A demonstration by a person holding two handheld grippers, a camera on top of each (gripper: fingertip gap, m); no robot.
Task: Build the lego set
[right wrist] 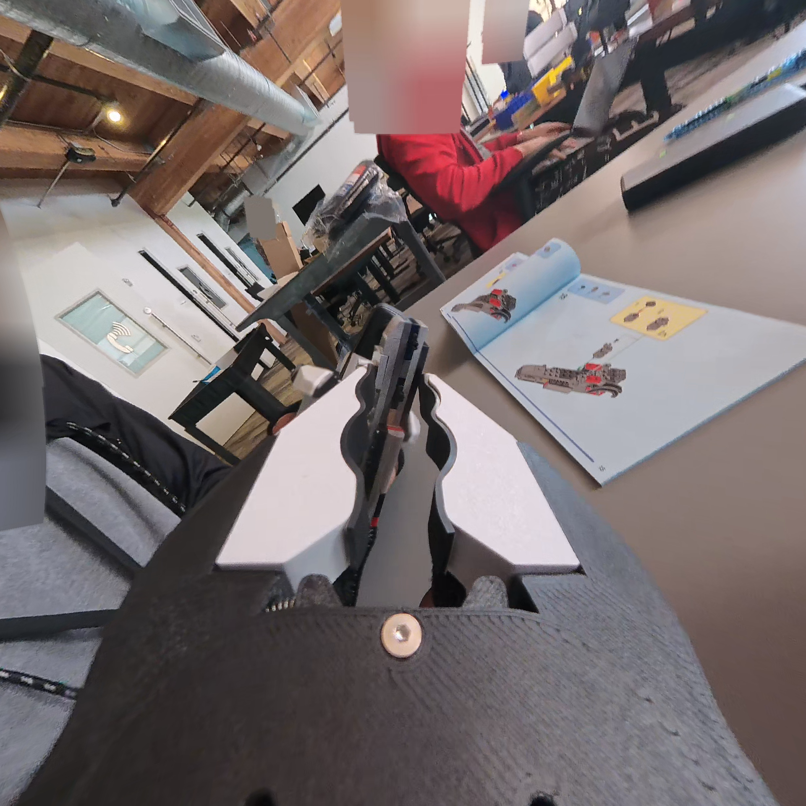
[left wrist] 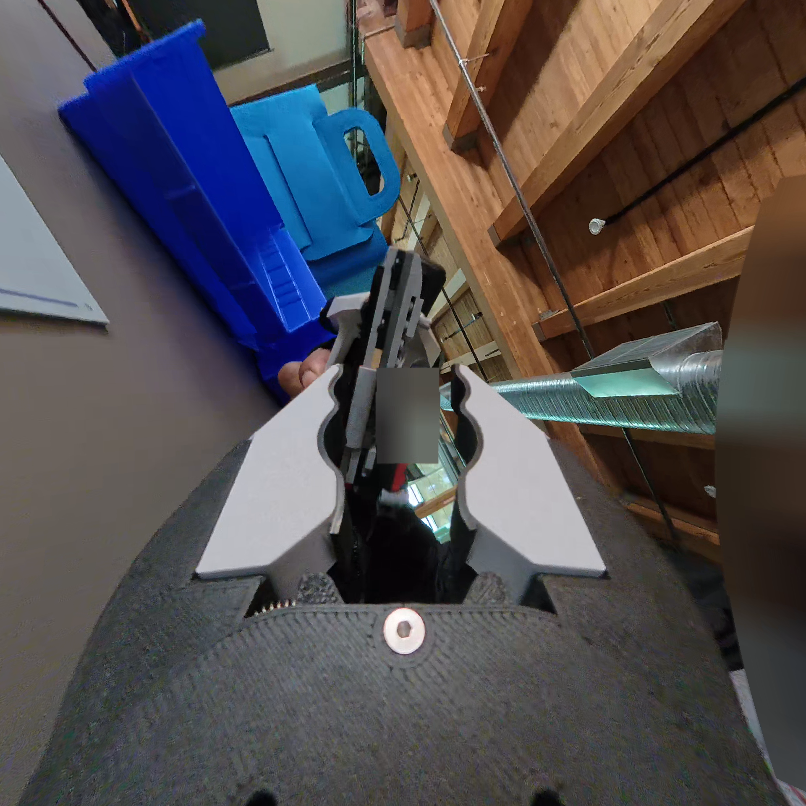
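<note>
A long grey lego model [left wrist: 394, 301] with black and red parts is held in the air between both grippers, seen edge-on. My left gripper [left wrist: 397, 375] is closed on its near end; the model lies against the left finger, and a blurred patch covers the other side. The right gripper's pale fingers [left wrist: 349, 309] clamp it farther along. In the right wrist view my right gripper [right wrist: 396, 377] is shut on the same model [right wrist: 403, 349], with a left finger [right wrist: 312, 377] just beyond. The open instruction booklet [right wrist: 610, 362] lies on the table [right wrist: 698, 545].
Two blue plastic bins [left wrist: 183, 174] stand on the table [left wrist: 109, 436] beyond the model. A white sheet [left wrist: 39, 261] lies at the left. A dark flat box [right wrist: 719, 144] lies at the table's far side. A person in red [right wrist: 445, 174] sits behind it. Both grippers' tips are close together, under 4 cm apart.
</note>
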